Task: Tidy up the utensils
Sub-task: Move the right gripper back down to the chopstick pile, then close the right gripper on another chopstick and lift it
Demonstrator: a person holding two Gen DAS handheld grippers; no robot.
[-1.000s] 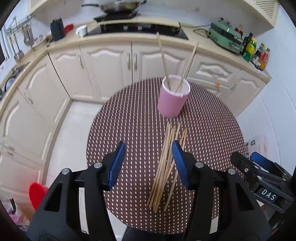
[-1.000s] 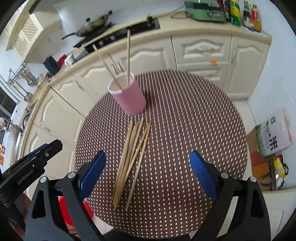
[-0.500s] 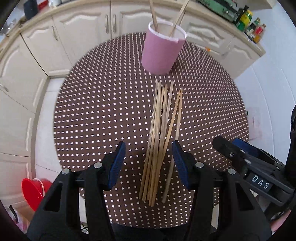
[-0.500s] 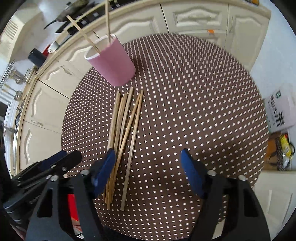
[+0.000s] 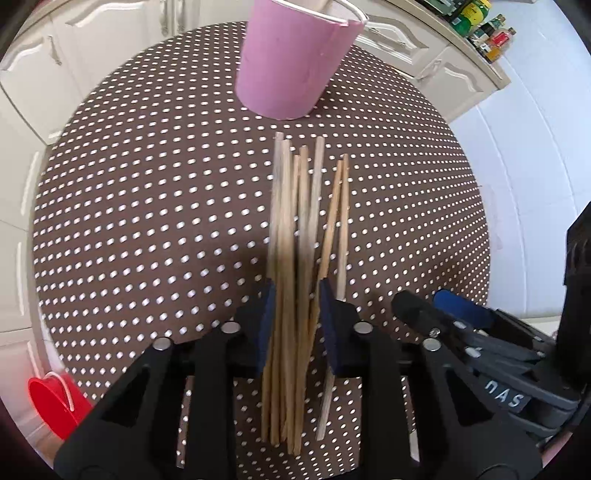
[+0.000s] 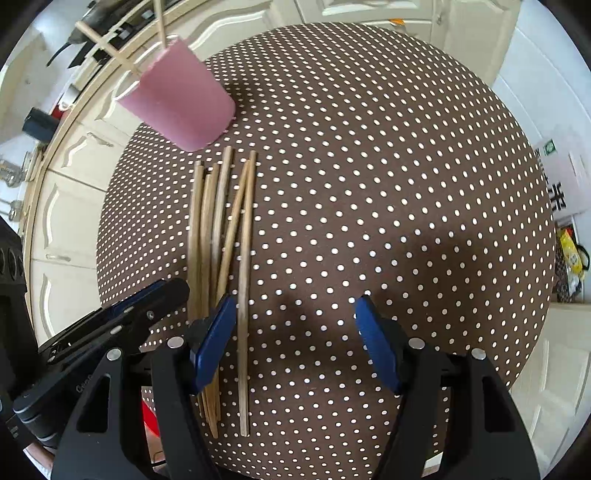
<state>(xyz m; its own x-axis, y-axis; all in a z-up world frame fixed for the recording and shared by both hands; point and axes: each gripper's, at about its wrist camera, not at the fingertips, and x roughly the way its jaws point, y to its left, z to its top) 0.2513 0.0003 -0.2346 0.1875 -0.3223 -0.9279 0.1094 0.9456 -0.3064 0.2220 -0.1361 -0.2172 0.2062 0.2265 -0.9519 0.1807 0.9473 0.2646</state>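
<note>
Left wrist view: my left gripper (image 5: 294,314) has just been narrowing its fingers around the chopsticks (image 5: 295,258) on the dotted counter (image 5: 147,221), contact unclear. Pink cup (image 5: 291,62) beyond. Right gripper (image 6: 295,332) fingers spread, one chopstick between.

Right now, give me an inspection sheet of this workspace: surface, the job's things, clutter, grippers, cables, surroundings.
Surface: round table under a brown cloth with white dots.
Job's things: loose chopsticks lying side by side; pink cup behind them, already holding a few chopsticks.
Clutter: nothing seen on the table.
Grippers: left hand-held gripper has just been closing, its pads on either side of most of the bundle, contact not clear; right hand-held gripper open, one outer chopstick between its fingers.
Cables: nothing seen.
Surroundings: cream kitchen cabinets, bottles on the counter, red bucket on the floor.
</note>
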